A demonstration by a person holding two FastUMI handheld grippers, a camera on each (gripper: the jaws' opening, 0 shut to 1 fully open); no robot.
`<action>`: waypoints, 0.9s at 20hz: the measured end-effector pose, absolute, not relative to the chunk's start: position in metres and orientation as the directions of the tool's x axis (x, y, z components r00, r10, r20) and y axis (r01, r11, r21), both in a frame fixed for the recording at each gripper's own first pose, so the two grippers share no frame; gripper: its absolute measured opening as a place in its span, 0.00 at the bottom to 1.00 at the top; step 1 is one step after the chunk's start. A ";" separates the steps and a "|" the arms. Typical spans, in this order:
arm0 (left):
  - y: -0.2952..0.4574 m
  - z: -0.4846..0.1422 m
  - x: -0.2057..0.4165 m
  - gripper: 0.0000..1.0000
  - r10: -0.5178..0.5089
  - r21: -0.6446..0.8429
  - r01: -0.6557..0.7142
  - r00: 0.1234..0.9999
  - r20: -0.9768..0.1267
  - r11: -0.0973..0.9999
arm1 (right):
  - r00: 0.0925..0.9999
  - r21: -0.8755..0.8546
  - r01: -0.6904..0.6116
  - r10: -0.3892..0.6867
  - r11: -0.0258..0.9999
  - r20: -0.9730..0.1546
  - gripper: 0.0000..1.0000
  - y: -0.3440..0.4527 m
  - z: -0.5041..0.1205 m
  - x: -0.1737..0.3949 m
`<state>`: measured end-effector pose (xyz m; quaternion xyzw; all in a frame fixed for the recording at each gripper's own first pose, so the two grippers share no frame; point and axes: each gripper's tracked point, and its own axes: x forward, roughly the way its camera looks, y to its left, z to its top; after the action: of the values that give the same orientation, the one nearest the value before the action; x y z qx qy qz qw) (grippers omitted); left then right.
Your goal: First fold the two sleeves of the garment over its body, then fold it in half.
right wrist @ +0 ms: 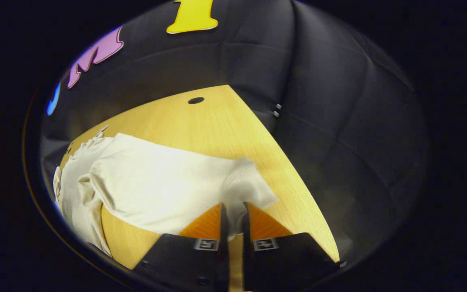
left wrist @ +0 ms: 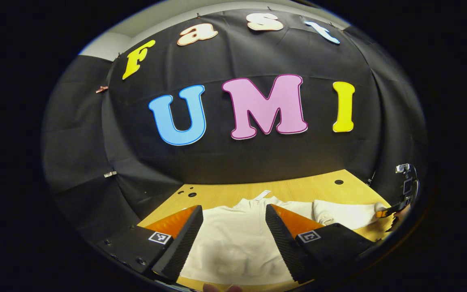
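On the wooden table (right wrist: 217, 121) the white garment (left wrist: 233, 243) lies flat; my left gripper (left wrist: 233, 239) hangs open over it, my right gripper (right wrist: 233, 221) pinches its sleeve (right wrist: 168, 182).

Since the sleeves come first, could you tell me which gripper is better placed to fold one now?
Right. The right gripper is already shut on the sleeve cuff and can carry it over the body. The left gripper hovers open above the body, holding nothing.

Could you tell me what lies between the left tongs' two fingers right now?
In the left gripper view, the open left tongs hover with the garment's pale body lying on the wooden table between their fingers; nothing else sits in that gap.
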<state>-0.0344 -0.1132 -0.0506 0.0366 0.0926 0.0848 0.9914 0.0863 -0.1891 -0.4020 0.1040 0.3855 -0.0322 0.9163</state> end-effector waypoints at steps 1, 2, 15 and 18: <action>-0.110 -0.050 -0.034 0.97 0.174 0.084 -0.161 0.969 -0.174 0.983 | 0.700 0.166 0.128 0.029 0.978 -0.713 0.15 -0.188 -0.401 0.086; -0.106 -0.051 -0.034 0.97 0.170 0.081 -0.158 0.970 -0.173 0.984 | 0.716 0.156 0.118 0.025 0.981 -0.698 0.11 -0.188 -0.392 0.080; -0.013 -0.049 -0.014 0.97 -0.045 0.040 0.049 0.994 -0.100 0.998 | 0.828 0.021 0.264 -0.216 0.964 -0.518 0.10 -0.154 -0.258 0.001; 0.015 -0.051 -0.011 0.97 -0.066 0.040 0.070 0.994 -0.083 0.997 | 0.856 0.033 0.266 -0.220 0.963 -0.468 0.11 -0.120 -0.224 -0.009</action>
<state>-0.0114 0.0151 -0.0506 0.0216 0.0410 -0.0339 0.9983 -0.0087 -0.1197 -0.2243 0.0481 0.2369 -0.1263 0.9621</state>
